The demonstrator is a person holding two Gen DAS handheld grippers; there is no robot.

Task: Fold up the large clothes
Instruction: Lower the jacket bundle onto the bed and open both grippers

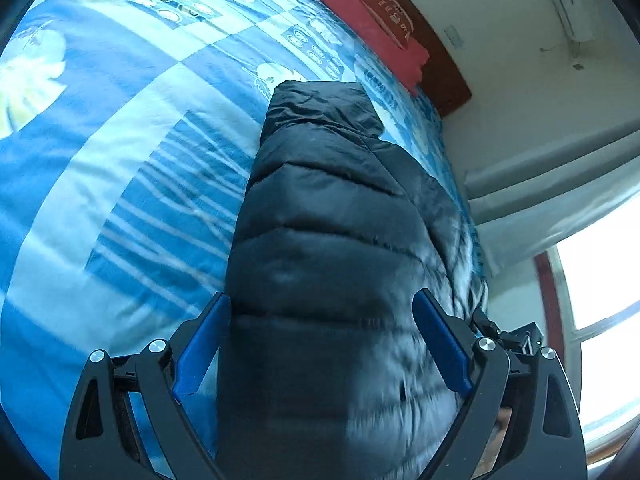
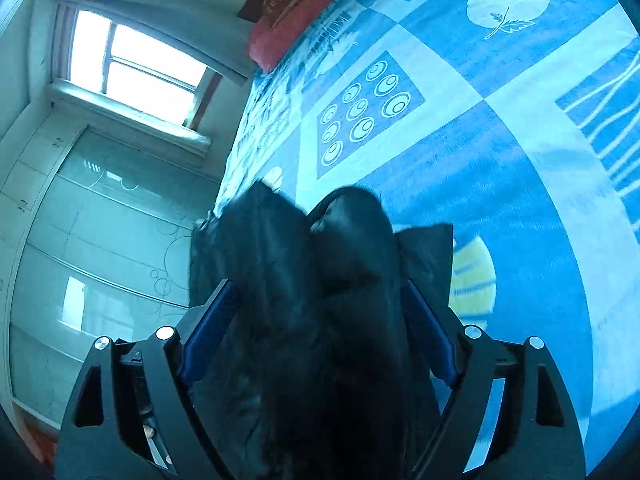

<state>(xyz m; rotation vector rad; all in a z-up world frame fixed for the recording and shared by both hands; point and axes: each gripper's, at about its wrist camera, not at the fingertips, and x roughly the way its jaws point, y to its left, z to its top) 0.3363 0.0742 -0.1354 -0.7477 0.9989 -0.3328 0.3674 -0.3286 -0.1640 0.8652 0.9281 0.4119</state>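
A black quilted puffer jacket (image 1: 320,208) lies in a long folded bundle on the blue patterned bedsheet (image 1: 120,128). In the left wrist view it runs from between the fingers away toward the headboard. My left gripper (image 1: 322,340) stands open, wide, with the jacket's near end filling the gap between the blue pads (image 1: 200,344). In the right wrist view the jacket (image 2: 344,280) bunches in dark folds near the bed's left edge. My right gripper (image 2: 320,320) is open too, its jaws spread around the folds and its pads (image 2: 210,328) beside the cloth, not squeezing it.
A red pillow (image 1: 372,24) lies against the brown headboard (image 1: 440,64) at the far end of the bed. Beside the bed are a window (image 2: 136,68) and a pale wardrobe with glass doors (image 2: 104,232). The bedsheet (image 2: 480,120) stretches wide on the other side.
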